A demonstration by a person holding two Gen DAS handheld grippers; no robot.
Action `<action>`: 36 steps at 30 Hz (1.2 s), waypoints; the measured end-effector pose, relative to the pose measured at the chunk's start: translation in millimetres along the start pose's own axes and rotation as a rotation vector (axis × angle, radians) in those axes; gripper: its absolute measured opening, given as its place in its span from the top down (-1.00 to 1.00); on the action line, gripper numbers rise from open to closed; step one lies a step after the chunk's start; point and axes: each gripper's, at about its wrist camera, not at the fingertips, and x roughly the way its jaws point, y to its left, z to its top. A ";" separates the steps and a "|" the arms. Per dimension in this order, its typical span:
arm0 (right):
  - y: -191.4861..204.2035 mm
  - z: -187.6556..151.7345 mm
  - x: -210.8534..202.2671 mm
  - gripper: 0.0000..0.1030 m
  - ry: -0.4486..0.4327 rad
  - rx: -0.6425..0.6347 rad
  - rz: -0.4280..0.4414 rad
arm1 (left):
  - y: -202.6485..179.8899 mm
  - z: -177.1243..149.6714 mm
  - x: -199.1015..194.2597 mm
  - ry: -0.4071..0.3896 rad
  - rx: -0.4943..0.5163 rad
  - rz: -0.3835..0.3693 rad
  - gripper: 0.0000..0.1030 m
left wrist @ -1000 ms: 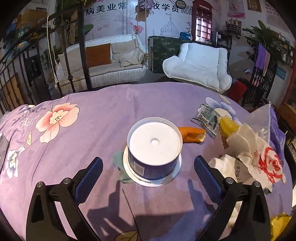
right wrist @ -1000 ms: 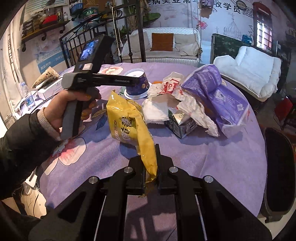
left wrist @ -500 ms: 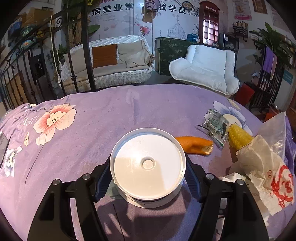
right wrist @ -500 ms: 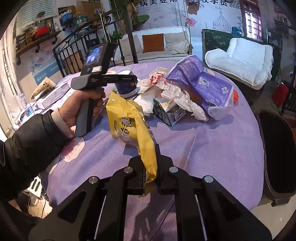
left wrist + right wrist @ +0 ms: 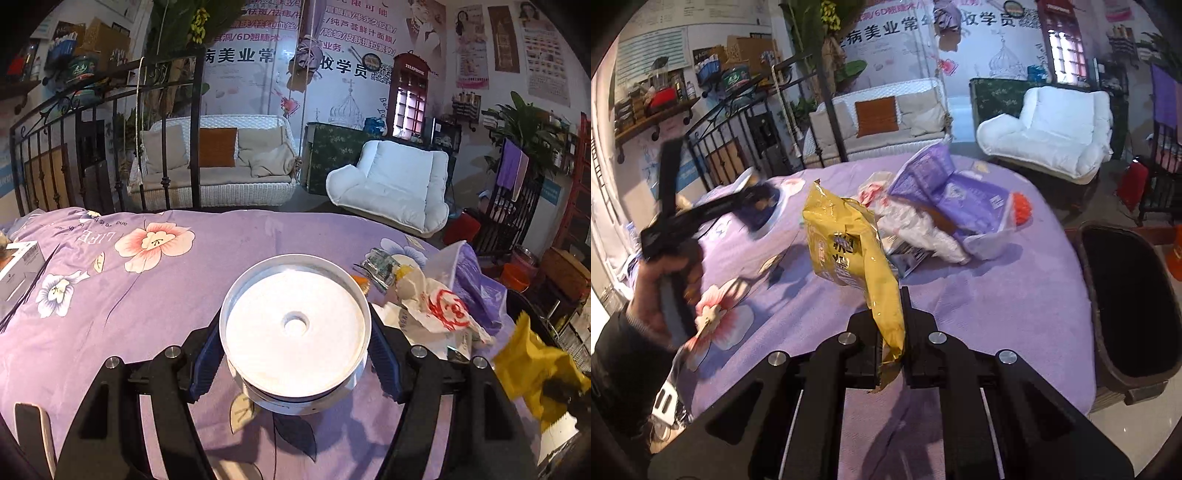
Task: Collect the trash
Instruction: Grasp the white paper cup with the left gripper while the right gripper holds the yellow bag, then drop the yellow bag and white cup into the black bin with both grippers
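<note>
Left gripper (image 5: pixel 295 354) has its blue pads (image 5: pixel 205 354) pressed against both sides of the round white-topped container (image 5: pixel 295 332) — jaws pinching it just above the purple floral surface (image 5: pixel 147 295). Right gripper (image 5: pixel 891 332) has its jaws clamped on the bottom edge of the yellow snack bag (image 5: pixel 849 254), hanging clear of the cloth. Beyond it lie the purple bag (image 5: pixel 953 192) and white wrapper (image 5: pixel 916 229); the black bin (image 5: pixel 1134 295) stands beside the surface's right edge.

Both grippers are matte black linkages with round silver screw heads at the joints. The left gripper (image 5: pixel 295 363) carries dark blue ribbed pads (image 5: pixel 205 354) on its fingers, while the right gripper (image 5: pixel 891 332) has plain black ones. The left hand (image 5: pixel 665 295) shows bare skin below a black sleeve (image 5: pixel 617 362).
</note>
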 end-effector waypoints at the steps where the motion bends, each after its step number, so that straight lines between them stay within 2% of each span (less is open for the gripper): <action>1: -5.4 2.2 -3.5 0.82 -0.016 0.014 -0.013 | -1.8 -3.4 -5.0 0.003 -0.008 -0.015 -0.34; 7: -44.5 14.1 -26.2 0.82 -0.117 0.103 -0.124 | -32.0 -22.7 -27.9 0.007 0.002 -0.083 -0.34; 12: -100.1 19.2 -42.5 0.82 -0.162 0.193 -0.282 | -66.2 -29.6 -33.9 0.008 0.048 -0.153 -0.34; 15: -144.0 17.4 -41.6 0.82 -0.138 0.255 -0.398 | -91.0 -30.5 -32.0 0.020 0.078 -0.223 -0.34; 18: -187.4 13.9 -31.0 0.82 -0.087 0.325 -0.466 | -119.4 -31.6 -29.1 0.030 0.123 -0.282 -0.34; 22: -233.4 3.0 -5.6 0.82 0.009 0.406 -0.501 | -150.7 -32.8 -22.6 0.045 0.167 -0.346 -0.34; 27: -263.7 -2.5 22.9 0.79 0.096 0.466 -0.528 | -184.3 -35.2 -12.1 0.074 0.208 -0.406 -0.34; 28: -267.7 -3.9 28.0 0.69 0.108 0.474 -0.533 | -189.7 -35.2 -9.1 0.082 0.214 -0.418 -0.34; 30: -273.6 -6.0 35.4 0.28 0.118 0.491 -0.542 | -200.1 -36.0 -5.0 0.098 0.219 -0.440 -0.34; 31: -273.8 -7.3 36.9 -0.24 0.116 0.490 -0.554 | -204.4 -36.0 -2.6 0.105 0.225 -0.447 -0.34; 32: -273.9 -8.5 37.8 -0.45 0.112 0.483 -0.577 | -209.7 -35.8 0.1 0.112 0.232 -0.454 -0.34; 34: -272.8 -12.4 34.6 -0.40 0.091 0.469 -0.589 | -216.8 -34.8 1.6 0.120 0.241 -0.468 -0.34; 36: -270.8 -15.7 27.1 -0.40 0.068 0.469 -0.564 | -225.3 -32.4 5.6 0.131 0.251 -0.486 -0.34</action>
